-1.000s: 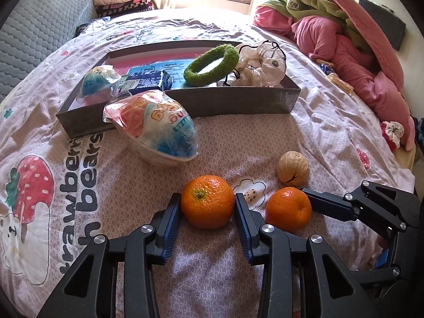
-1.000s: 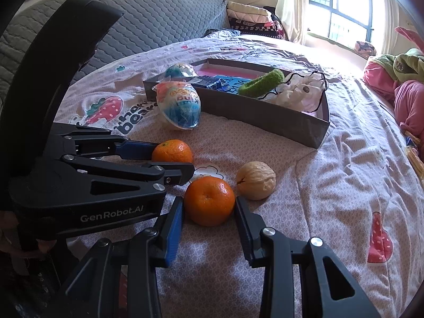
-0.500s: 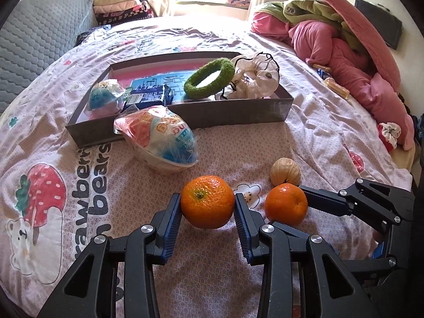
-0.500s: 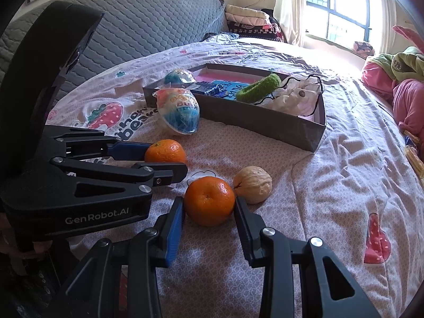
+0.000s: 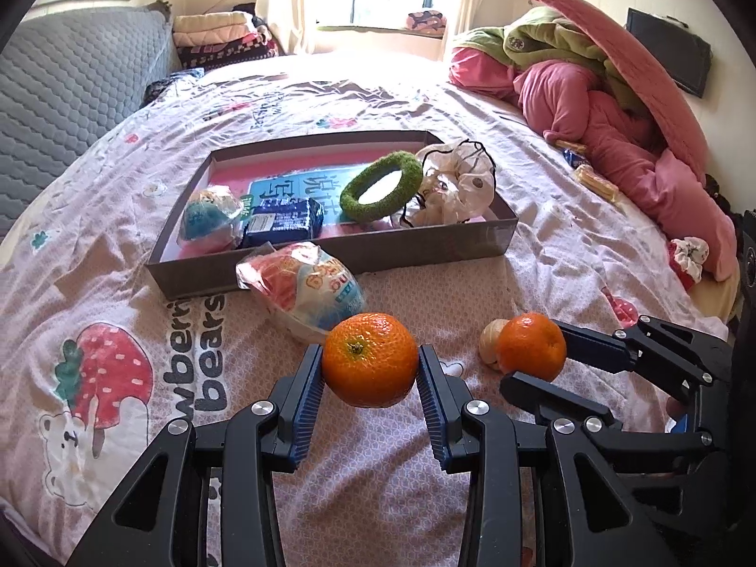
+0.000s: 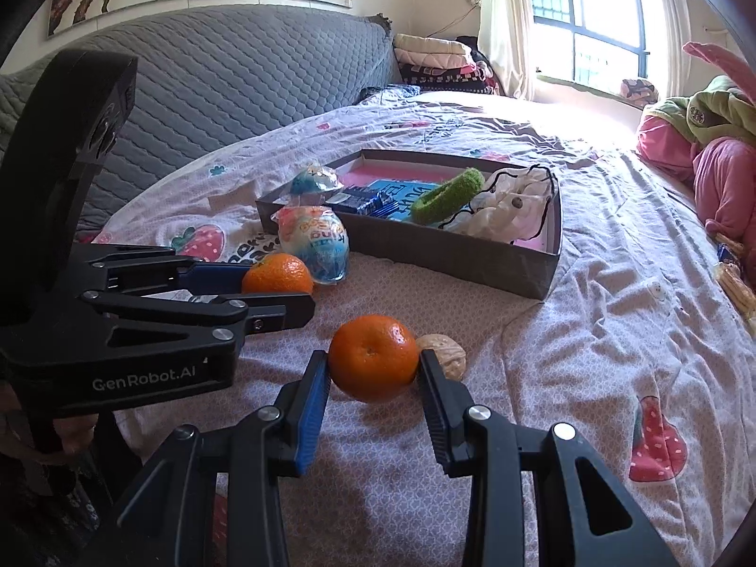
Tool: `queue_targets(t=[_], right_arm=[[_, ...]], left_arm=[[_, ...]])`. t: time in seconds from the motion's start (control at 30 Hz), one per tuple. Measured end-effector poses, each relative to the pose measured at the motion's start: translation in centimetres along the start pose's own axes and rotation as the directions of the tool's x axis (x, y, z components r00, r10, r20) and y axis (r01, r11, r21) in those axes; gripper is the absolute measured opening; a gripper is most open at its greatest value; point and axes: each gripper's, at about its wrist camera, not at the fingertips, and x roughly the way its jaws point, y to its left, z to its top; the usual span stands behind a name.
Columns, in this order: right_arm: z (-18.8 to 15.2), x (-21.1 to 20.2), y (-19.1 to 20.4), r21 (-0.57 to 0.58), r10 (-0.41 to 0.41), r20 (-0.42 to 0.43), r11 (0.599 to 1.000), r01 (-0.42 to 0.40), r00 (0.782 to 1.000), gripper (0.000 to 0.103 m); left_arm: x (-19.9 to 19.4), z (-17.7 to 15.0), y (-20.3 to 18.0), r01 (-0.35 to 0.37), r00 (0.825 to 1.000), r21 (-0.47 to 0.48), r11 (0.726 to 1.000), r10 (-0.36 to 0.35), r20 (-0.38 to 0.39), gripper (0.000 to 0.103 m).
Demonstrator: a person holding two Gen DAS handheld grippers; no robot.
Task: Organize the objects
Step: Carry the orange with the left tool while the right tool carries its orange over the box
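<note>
My left gripper point(image 5: 371, 371) is shut on an orange point(image 5: 370, 360) and holds it above the bedsheet. To its right, my right gripper point(image 6: 373, 371) is shut on a second orange point(image 6: 373, 356), also seen in the left wrist view as the smaller orange point(image 5: 531, 347). A walnut point(image 6: 444, 355) lies on the sheet just behind the right orange. A wrapped toy egg point(image 5: 302, 295) rests against the front wall of the grey box point(image 5: 425, 257). Inside the box lie a green ring point(image 5: 380, 185), a blue packet point(image 5: 283, 222), another wrapped egg point(image 5: 208, 219) and a crumpled white bag point(image 5: 456, 189).
The bed carries a pink strawberry-bear sheet point(image 5: 118, 378). A heap of pink and green bedding point(image 5: 614, 108) fills the right side, with small snack packs point(image 5: 593, 179) beside it. A grey quilted headboard point(image 6: 212, 75) stands at the left, folded blankets point(image 5: 222, 38) by the window.
My left gripper has lifted its orange up off the sheet, so the box and the bed look lower and farther. The right gripper with its orange has risen slightly.
</note>
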Motion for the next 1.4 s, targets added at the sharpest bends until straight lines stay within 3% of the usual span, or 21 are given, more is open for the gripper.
queue_targets(t=[0.4,0.83,1.2,1.4], right_arm=[[2.5,-0.7,-1.7,0.016,-0.08,0.054,0.997,0.079,0.995,0.038],[6.3,0.0,-3.7,0.026,-0.174,0.103,0.985,0.172,0.979,0.038],[10.2,1.5,-5.3,0.038,-0.209,0.148,0.978,0.205,0.967,0.038],[10.6,2.9,-5.6,0.028,-0.206,0.138,0.979,0.204,0.969,0.038]], left_arm=[[-0.3,2.2,2.5,-0.005,0.999,-0.049,0.999,0.008,0.05,0.04],[0.8,6.7,4.7,0.014,0.992,-0.06,0.998,-0.007,0.124,0.04],[2.3,9.7,5.9,0.021,0.987,-0.068,0.997,-0.01,0.159,0.04],[4.1,10.6,5.1,0.039,0.987,-0.059,0.997,-0.029,0.157,0.04]])
